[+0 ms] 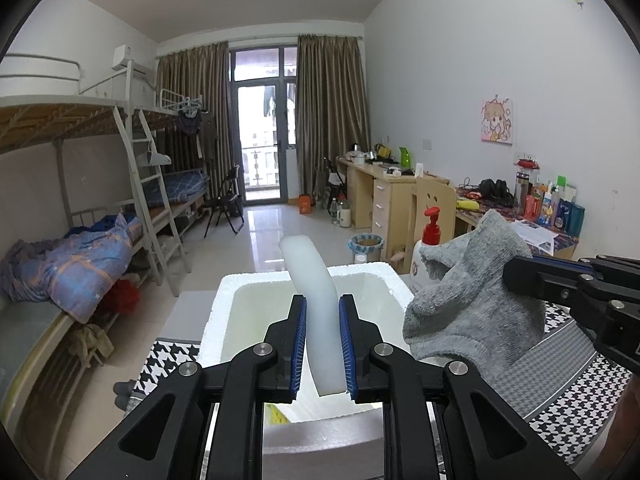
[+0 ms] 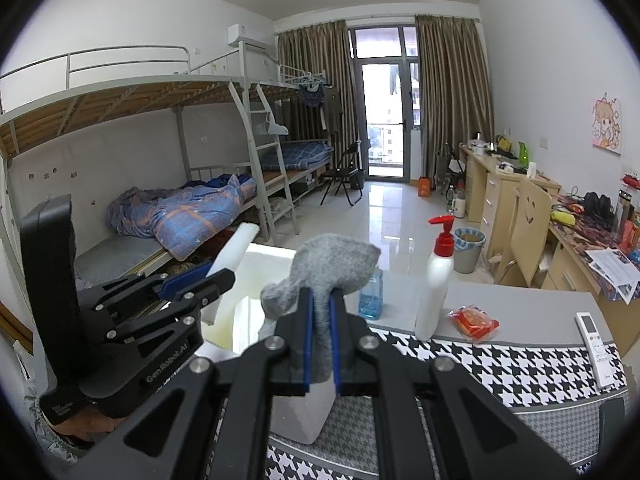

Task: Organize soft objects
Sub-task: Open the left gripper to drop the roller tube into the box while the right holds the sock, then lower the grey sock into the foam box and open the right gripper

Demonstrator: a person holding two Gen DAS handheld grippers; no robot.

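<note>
My left gripper (image 1: pixel 323 304) is shut on a curved white foam strip (image 1: pixel 308 264); its blue pads press the strip's sides. The strip sticks up and forward over an open white styrofoam box (image 1: pixel 240 292). To the right my right gripper (image 1: pixel 516 272) holds a grey sock (image 1: pixel 472 288) above the box's right rim. In the right wrist view the right gripper (image 2: pixel 322 296) is shut on the sock (image 2: pixel 332 260), whose bunched end rises above the pads. The left gripper (image 2: pixel 192 280) reaches in from the left with the strip (image 2: pixel 236 248) over the box (image 2: pixel 272 254).
The box stands on a table with a houndstooth cloth (image 2: pixel 480 360). Behind it are a white pump bottle with a red top (image 2: pixel 434 280), a blue glass jar (image 2: pixel 370 296), a red packet (image 2: pixel 474 322) and a white remote (image 2: pixel 596 340). Bunk beds left, desks right.
</note>
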